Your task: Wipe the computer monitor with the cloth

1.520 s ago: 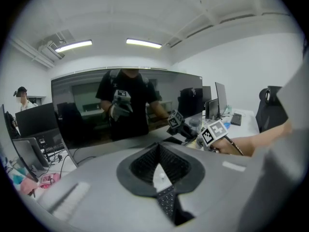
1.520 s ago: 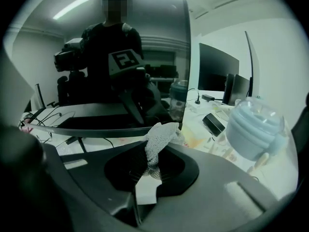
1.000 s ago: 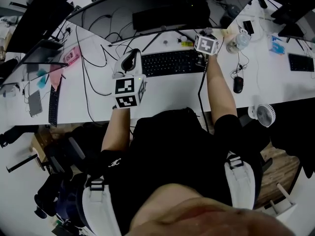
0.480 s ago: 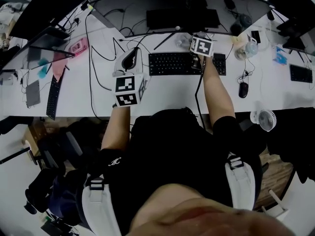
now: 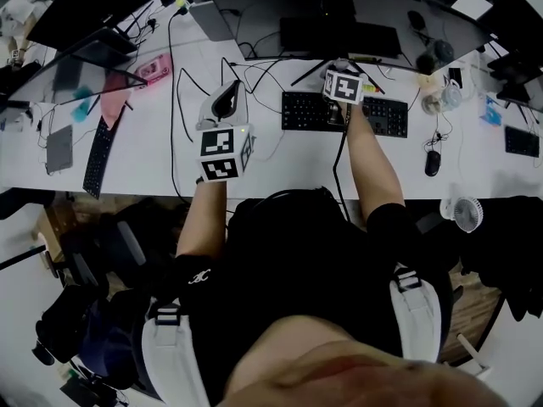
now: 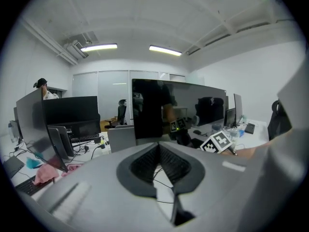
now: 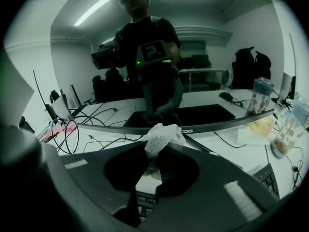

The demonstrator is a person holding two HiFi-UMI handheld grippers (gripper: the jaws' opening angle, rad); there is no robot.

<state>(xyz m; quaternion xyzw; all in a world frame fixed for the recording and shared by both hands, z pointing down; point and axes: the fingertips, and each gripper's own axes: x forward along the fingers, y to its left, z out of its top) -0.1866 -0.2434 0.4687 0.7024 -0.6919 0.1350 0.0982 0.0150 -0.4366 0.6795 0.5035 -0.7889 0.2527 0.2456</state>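
Observation:
The wide curved monitor [image 5: 348, 11] stands at the back of the white desk [image 5: 136, 164]; its dark screen [image 7: 159, 57] mirrors the person. My right gripper [image 7: 155, 151] is shut on a bunched white cloth [image 7: 163, 135], which pokes out past the jaws just short of the screen's lower edge. In the head view this right gripper [image 5: 341, 68] hangs over the black keyboard [image 5: 373, 115]. My left gripper [image 6: 158, 147] is shut with nothing in it, held above the desk left of the keyboard [image 5: 227, 91], facing the monitor [image 6: 178, 110].
Loose cables [image 5: 191, 83] lie left of the keyboard. Two drink bottles [image 7: 259, 96] stand right of the monitor, with a mouse [image 5: 433, 163] and a small fan [image 5: 465, 213] nearby. More monitors [image 5: 93, 2], a second keyboard [image 5: 93, 155] and a pink item [image 5: 157, 69] lie left.
The head view has swung, so the desk sits further right. The right gripper with the cloth now hangs over the keyboard's middle, not its right end. Both jaws stay shut.

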